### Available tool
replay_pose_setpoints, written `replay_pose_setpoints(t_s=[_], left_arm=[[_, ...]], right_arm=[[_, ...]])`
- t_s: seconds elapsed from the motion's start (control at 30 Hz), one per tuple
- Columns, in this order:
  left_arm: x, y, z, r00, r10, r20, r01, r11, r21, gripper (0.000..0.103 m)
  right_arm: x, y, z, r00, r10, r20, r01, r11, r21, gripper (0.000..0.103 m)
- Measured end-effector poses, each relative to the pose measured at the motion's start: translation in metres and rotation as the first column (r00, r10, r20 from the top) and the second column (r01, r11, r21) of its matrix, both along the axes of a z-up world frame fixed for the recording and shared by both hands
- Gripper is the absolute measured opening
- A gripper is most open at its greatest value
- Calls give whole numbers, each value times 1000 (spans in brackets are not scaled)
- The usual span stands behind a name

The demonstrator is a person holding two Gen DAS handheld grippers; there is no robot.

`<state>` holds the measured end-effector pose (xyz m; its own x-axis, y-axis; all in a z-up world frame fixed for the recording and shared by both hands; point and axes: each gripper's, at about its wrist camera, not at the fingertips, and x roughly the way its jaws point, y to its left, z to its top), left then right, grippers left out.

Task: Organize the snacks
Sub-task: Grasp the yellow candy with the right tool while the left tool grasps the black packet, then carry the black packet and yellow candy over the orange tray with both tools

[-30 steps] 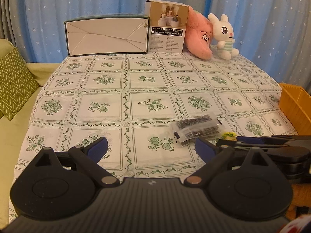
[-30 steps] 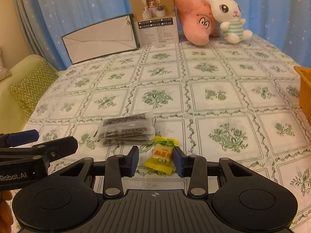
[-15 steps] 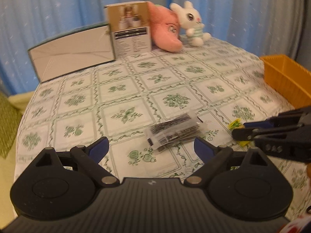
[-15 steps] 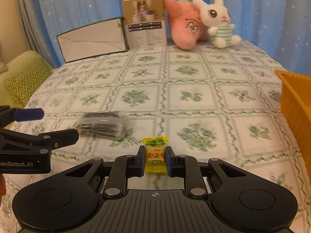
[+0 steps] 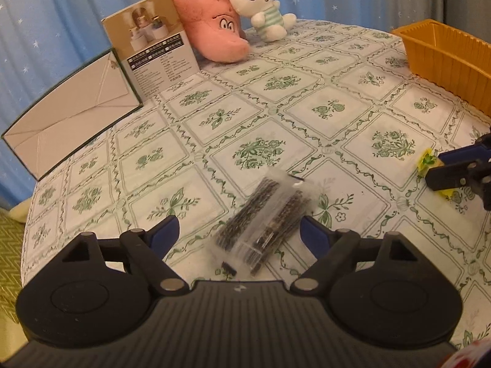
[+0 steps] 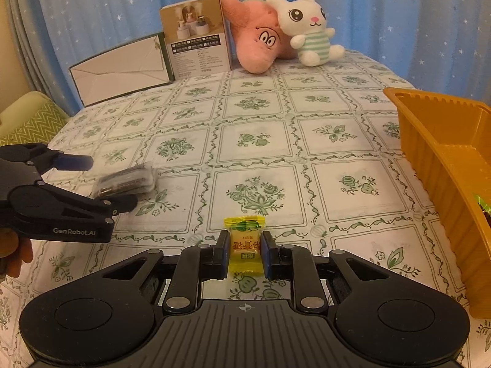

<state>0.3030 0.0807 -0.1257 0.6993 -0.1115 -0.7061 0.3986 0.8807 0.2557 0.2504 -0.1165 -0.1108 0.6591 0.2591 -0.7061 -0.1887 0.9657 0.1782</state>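
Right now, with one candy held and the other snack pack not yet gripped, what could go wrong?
1. The right gripper pinches the yellow candy only by its narrow sides; it might slip before reaching the orange tray.
2. The left gripper is closing around the clear snack pack, which lies slanted between the fingers; they may catch a corner and push it.
3. The two grippers are close and could bump.

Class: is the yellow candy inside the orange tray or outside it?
Outside: the yellow candy sits pinched in the right gripper, beside the orange tray.
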Motion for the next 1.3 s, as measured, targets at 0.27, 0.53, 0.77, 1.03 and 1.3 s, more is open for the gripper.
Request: replay_pose_setpoints(t_s=[0.27, 0.53, 0.77, 1.03, 1.3], left_arm=[[10, -3, 2, 998, -2, -67, -5, 994, -107, 52], [5, 2, 5, 986, 59, -154, -87, 979, -186, 37], [-6, 0, 6, 972, 160, -171, -194, 960, -203, 35], [-26, -5, 15, 947, 271, -173, -304, 929, -209, 34], [-61, -29, 45, 945, 291, -152, -322, 911, -259, 34]], right_arm=[[1, -1, 0, 1000, -3, -2, 4, 1000, 5, 21], [1, 1, 0, 1000, 2, -3, -2, 1000, 18, 21], [-1, -1, 5, 1000, -5, 2, 5, 1000, 29, 21], [-9, -10, 20, 1000, -9, 25, 8, 999, 34, 21], [-28, -31, 44, 998, -29, 48, 27, 999, 46, 21]])
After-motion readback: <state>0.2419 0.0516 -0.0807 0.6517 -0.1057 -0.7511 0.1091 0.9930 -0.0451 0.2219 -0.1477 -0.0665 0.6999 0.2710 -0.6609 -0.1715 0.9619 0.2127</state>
